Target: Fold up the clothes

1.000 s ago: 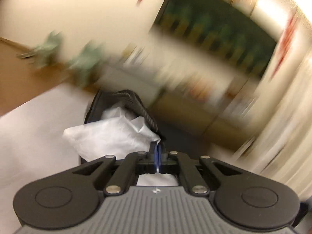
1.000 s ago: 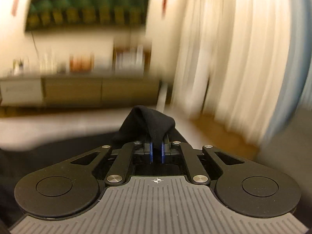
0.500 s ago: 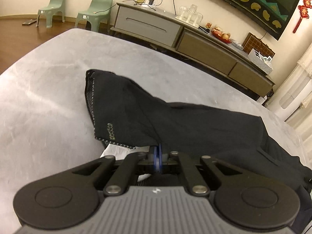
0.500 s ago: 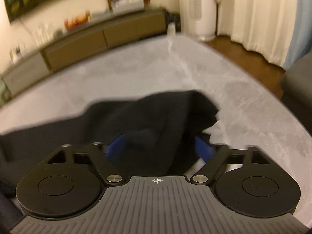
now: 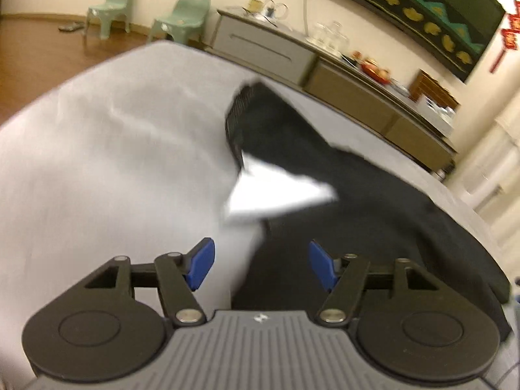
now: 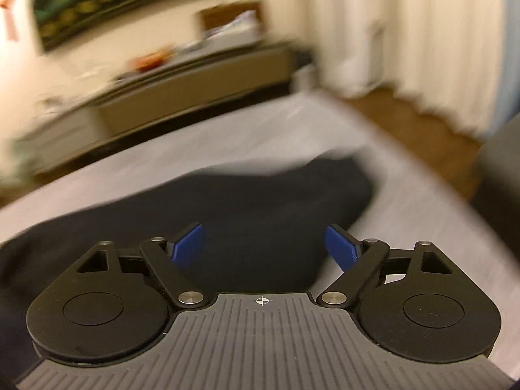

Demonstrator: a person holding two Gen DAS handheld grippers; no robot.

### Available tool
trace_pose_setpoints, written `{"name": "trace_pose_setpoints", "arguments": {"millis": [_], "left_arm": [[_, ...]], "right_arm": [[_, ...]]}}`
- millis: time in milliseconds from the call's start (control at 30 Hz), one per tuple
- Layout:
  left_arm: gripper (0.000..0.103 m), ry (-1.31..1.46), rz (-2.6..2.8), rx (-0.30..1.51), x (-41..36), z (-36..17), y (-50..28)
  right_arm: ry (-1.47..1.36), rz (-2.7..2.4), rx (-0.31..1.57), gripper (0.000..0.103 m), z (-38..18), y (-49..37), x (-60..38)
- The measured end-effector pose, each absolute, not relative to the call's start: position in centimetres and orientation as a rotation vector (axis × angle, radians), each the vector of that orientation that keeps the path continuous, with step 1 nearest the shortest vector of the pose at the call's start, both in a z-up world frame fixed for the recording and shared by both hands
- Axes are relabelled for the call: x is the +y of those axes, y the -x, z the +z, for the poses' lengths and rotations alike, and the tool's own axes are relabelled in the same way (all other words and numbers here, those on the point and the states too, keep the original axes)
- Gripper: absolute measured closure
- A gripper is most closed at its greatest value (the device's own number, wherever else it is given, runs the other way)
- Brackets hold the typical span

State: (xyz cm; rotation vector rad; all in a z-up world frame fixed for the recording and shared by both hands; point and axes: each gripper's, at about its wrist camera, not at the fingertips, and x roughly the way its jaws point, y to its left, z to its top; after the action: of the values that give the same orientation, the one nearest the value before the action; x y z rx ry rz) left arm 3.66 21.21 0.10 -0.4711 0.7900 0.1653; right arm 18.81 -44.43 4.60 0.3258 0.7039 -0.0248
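A black garment lies spread on the grey table, with a white lining patch showing near its stitched hem. My left gripper hovers over the garment's near edge, its jaws opening, and the blue pads press on nothing. In the right wrist view the same black garment lies flat with a folded end toward the right. My right gripper stands above it, jaws opening wide, with the cloth below the pads and not pinched.
A long low sideboard with glasses and fruit runs along the far wall, also seen as the sideboard in the right wrist view. Two green chairs stand on the wooden floor at the left. Curtains hang at the right.
Both grippers held the black garment pinched a second ago and have let it go. The cloth has dropped flat onto the table, and both grippers have moved lower and closer to it.
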Motion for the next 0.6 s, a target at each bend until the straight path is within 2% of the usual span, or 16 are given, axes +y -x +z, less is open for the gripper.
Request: {"name": "trace_pose_setpoints", "arguments": {"millis": [100, 133, 167, 200, 267, 333, 367, 400, 433, 467, 533, 600], "left_arm": [[0.031, 0.420, 0.116, 0.799, 18.6, -0.5, 0.2], [0.027, 0.400, 0.118, 0.781, 17.8, -0.7, 1.3], [0.016, 0.381, 0.112, 0.771, 17.1, -0.9, 2.2], [0.011, 0.358, 0.104, 0.770, 16.2, -1.2, 2.8], [0.006, 0.304, 0.081, 0.770, 14.8, -1.9, 3.3], [0.007, 0.239, 0.057, 0.774, 13.6, -2.5, 3.3], [0.028, 0.201, 0.063, 0.774, 13.0, -2.9, 2.9], [0.066, 0.161, 0.058, 0.776, 12.5, -3.1, 2.3], [0.085, 0.136, 0.047, 0.788, 12.3, -3.2, 1.6], [0.097, 0.138, 0.042, 0.793, 12.5, -3.0, 0.9], [0.098, 0.176, 0.072, 0.700, 14.1, -0.4, 0.3], [0.098, 0.251, 0.097, 0.539, 16.8, 4.6, 0.2]], "right_arm": [[-0.458, 0.079, 0.748, 0.006, 4.2, -13.2, -43.0], [-0.484, 0.073, 0.765, 0.006, 3.9, -11.7, -42.8], [-0.496, 0.053, 0.780, 0.006, 3.7, -10.8, -42.7], [-0.504, 0.031, 0.794, 0.006, 3.5, -10.2, -42.6], [-0.492, 0.005, 0.792, 0.006, 3.4, -9.9, -42.4], [-0.471, 0.001, 0.850, 0.009, 2.8, -10.4, -41.3], [-0.437, 0.012, 0.855, 0.020, 3.0, -10.7, -40.7], [-0.396, 0.023, 0.852, 0.052, 3.3, -11.1, -40.0], [-0.355, 0.034, 0.849, 0.072, 3.6, -11.4, -39.4], [-0.314, 0.044, 0.845, 0.096, 3.9, -11.8, -38.7], [-0.233, 0.066, 0.838, 0.099, 4.5, -12.5, -37.4], [-0.061, 0.026, 0.619, 0.101, 9.1, -11.5, -36.0]]}}
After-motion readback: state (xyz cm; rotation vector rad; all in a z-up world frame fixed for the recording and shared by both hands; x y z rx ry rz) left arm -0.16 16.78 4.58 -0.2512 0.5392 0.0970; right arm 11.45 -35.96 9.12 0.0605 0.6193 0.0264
